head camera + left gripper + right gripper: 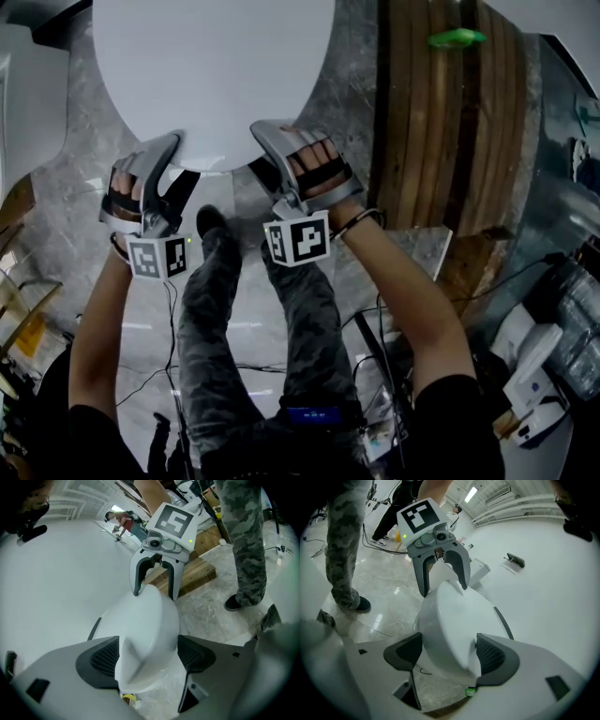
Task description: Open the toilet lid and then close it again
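We look steeply down on the white oval plastic toilet lid (216, 66), which lies flat and closed at the top of the head view, above a grey marbled stone floor (347, 94). Both tools sit at the lid's near, rounded front edge, side by side and a little apart.

The left gripper (183, 159), grey with a square-marker cube at its back, has its jaws spread wide. In the left gripper view the lid's front rim stands between its two dark ribbed pads (101, 660) and fills the gap from one pad to the other. The right gripper (258, 145) is likewise spread wide, and in the right gripper view the same white rim sits between its pads (497, 658). Each gripper view shows the other gripper straight across, straddling the rim from the opposite side.

Below the grippers we see the person's legs in grey camouflage trousers (216, 356), with a black shoe (211, 222) on the floor just in front of the lid. To the right of the toilet runs a strip of brown wooden planks (450, 141), and a small bright green object (457, 38) lies on its far end.
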